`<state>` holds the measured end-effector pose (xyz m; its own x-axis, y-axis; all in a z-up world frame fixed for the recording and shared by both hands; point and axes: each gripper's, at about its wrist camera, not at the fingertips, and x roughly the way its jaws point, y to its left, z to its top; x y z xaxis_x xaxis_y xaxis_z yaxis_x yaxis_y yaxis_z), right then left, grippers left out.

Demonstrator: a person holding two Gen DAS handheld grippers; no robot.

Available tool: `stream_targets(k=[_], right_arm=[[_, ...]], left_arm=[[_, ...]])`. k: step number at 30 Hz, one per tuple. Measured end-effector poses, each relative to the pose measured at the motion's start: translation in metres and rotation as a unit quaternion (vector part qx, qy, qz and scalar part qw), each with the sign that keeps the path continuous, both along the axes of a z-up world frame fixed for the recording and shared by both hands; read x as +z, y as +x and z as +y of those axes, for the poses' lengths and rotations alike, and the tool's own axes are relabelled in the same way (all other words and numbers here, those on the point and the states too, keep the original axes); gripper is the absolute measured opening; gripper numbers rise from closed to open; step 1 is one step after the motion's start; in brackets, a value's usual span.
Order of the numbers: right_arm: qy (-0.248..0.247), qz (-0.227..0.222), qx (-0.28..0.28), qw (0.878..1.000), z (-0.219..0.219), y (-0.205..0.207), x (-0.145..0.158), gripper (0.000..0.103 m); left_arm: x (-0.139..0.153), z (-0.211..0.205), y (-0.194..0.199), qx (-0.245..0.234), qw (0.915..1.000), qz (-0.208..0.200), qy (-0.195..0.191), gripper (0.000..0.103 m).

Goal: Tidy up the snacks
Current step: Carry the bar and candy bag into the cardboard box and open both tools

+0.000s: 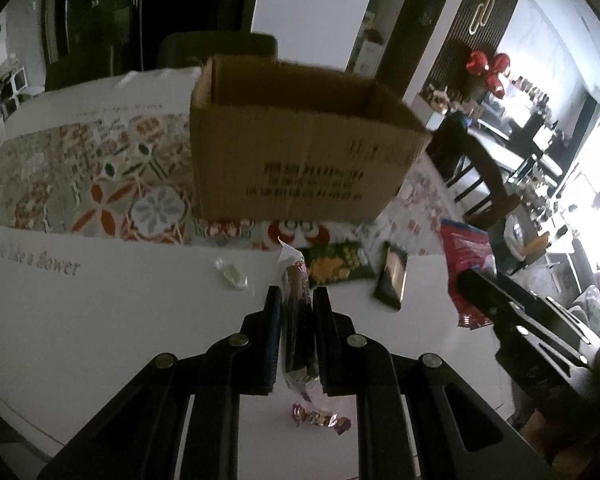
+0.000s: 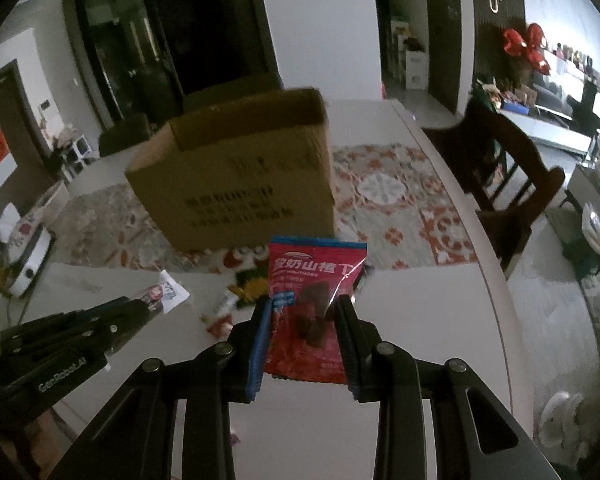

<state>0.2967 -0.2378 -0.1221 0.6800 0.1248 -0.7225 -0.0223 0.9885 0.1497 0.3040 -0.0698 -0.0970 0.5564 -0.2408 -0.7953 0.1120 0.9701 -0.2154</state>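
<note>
Both tongs loaded: left tongs [image 1: 296,308] clamp a clear-wrapped snack stick [image 1: 294,280], right tongs [image 2: 303,312] a red hawthorn pouch [image 2: 314,280], brown cardboard box [image 1: 300,148] at twelve o'clock, green packet [image 1: 334,262] and purple candy [image 1: 320,420] left on the white desk [image 1: 120,320].

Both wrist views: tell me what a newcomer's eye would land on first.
The open cardboard box stands out first, upright on the patterned runner at the far middle of the table. Next come the two held snacks: the right tongs shut on a red hawthorn snack bag, and the left tongs shut on a slim clear-wrapped snack, both raised in front of the box.
</note>
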Motion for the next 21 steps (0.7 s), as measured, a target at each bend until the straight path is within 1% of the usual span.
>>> stream_targets(k=[11, 14, 21], right_arm=[[0.013, -0.049, 0.026, 0.998, 0.015, 0.015, 0.04, 0.033], [0.02, -0.066, 0.034, 0.997, 0.018, 0.023, 0.053, 0.033], [0.029, -0.095, 0.039, 0.994, 0.022, 0.045, 0.072, 0.033]], left_arm=[[0.055, 0.011, 0.006, 0.004, 0.9974, -0.07, -0.016, 0.016], [0.067, 0.013, 0.013, 0.002, 0.9959, -0.088, -0.02, 0.016], [0.09, 0.015, 0.034, 0.0, 0.9917, -0.128, -0.015, 0.016]])
